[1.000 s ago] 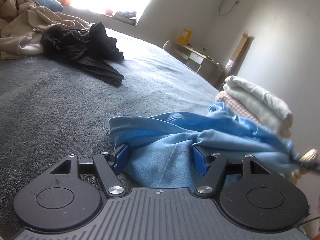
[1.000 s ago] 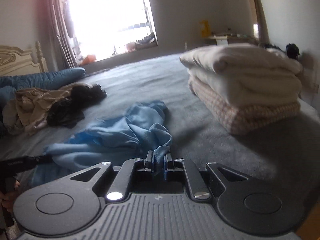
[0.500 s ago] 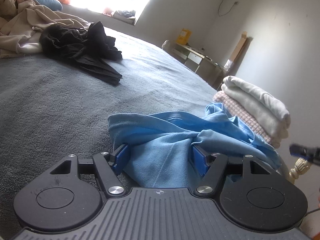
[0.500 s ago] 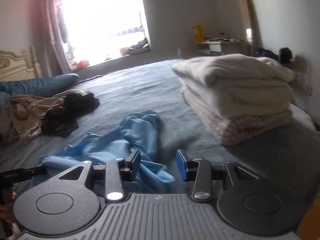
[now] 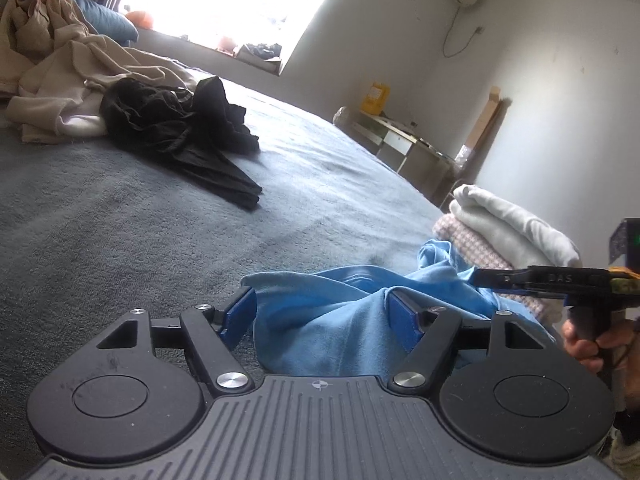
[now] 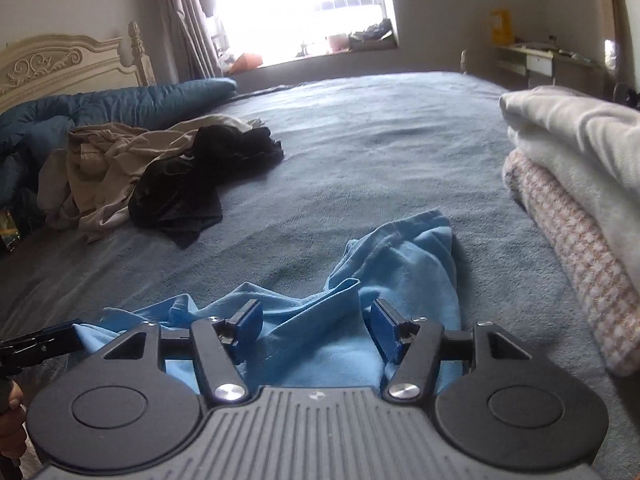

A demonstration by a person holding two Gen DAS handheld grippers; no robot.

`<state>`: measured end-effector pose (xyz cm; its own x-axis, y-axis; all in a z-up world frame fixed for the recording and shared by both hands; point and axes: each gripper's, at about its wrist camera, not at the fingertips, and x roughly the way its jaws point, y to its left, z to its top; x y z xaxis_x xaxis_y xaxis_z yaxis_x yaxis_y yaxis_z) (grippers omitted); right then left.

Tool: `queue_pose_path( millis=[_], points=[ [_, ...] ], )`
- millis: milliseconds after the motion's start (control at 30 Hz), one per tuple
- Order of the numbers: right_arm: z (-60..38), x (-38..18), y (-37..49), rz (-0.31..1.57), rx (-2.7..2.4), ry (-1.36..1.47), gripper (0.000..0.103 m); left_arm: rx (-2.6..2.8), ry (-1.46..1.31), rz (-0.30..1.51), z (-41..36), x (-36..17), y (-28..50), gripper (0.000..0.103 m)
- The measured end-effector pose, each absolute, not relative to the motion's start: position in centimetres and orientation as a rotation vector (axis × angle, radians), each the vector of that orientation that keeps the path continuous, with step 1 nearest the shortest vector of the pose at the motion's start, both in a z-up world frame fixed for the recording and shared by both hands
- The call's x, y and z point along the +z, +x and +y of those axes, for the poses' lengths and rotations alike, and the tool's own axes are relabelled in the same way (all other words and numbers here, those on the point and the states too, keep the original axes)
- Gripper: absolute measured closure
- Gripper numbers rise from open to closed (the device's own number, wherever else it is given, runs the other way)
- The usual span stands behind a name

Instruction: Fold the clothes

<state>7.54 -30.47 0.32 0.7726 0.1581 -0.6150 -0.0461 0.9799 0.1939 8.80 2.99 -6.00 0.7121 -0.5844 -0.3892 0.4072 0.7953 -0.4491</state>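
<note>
left claw point(image 5: 322, 316) spread wide and opening further, blue pads on either side of a bunched fold of the blue garment point(image 5: 344, 320); cloth between the pads, but whether pressed by them cannot be told, so not clearly gripped. right claw point(image 6: 314, 330) also apart and opening, released, with a raised ridge of the same blue garment point(image 6: 384, 280) lying between its pads and nothing pinched. seen from the left wrist, right claw point(image 5: 484, 278) reaching in from the right edge, tips just at the garment's far side, with a hand point(image 5: 592, 344) around its handle. from the right wrist, tip of the left claw point(image 6: 60, 336) at the lower left, touching the garment's near corner.

blue garment crumpled and unfolded on the grey-blue bed point(image 6: 360, 140), near its front edge. just to its right, a folded stack point(image 6: 580, 208): white piece on top, pink-and-white checked piece beneath, close beside the garment. farther back on the left, well apart, a black garment point(image 6: 192, 176) heaped against beige clothes point(image 6: 100, 160), with a blue duvet point(image 6: 120, 104) behind them by the cream headboard point(image 6: 60, 64). open stretch of bed between the blue garment and the heap. bright window point(image 6: 300, 0) beyond the far edge of the bed.
</note>
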Motion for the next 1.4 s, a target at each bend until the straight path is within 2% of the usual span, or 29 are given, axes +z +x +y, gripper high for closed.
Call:
queue_pose_path(
  millis=[67,133,200,300,500,767,900,1133,1167,1233,1267,1400],
  points=[
    [-31.0,-0.5,8.6,0.726,0.123,0.18,0.042,-0.565,-0.338,0.546,3.0,-6.0,8.7,0.031],
    [-31.5,-1.0,9.2,0.751,0.135,0.196,0.055,-0.568,-0.332,0.549,3.0,-5.9,8.7,0.031],
    [-31.8,-0.9,8.8,0.727,0.147,0.208,0.088,-0.581,-0.343,0.553,3.2,-5.8,8.5,0.031],
    [-32.5,0.6,6.3,0.611,0.172,0.231,0.095,-0.6,-0.363,0.549,3.7,-5.6,8.1,0.03],
    [-35.2,4.7,-1.8,0.388,0.311,0.33,0.095,-0.606,-0.431,0.535,4.8,-4.9,7.7,0.027],
    [-38.6,6.2,-13.8,0.239,0.426,0.326,0.095,-0.647,-0.421,0.516,3.6,-3.7,6.4,0.025],
    [-40.2,5.4,-19.1,0.253,0.322,0.288,0.095,-0.69,-0.391,0.519,2.1,-3.4,5.8,0.023],
    [-42.9,0.4,-21.8,0.469,0.023,0.222,0.094,-0.731,-0.363,0.579,-1.2,-4.7,6.2,0.023],
    [-42.9,-0.4,-21.3,0.522,-0.036,0.198,0.091,-0.733,-0.353,0.588,-1.7,-4.9,6.3,0.023],
    [-43.1,-1.4,-20.5,0.612,-0.145,0.167,0.075,-0.726,-0.33,0.613,-2.6,-5.4,6.4,0.023],
    [-43.5,-1.5,-20.3,0.628,-0.187,0.177,0.059,-0.72,-0.321,0.619,-2.9,-5.5,6.5,0.023],
    [-44.6,0.0,-20.4,0.527,-0.176,0.266,0.053,-0.704,-0.305,0.636,-3.4,-5.9,7.0,0.023]
  ],
)
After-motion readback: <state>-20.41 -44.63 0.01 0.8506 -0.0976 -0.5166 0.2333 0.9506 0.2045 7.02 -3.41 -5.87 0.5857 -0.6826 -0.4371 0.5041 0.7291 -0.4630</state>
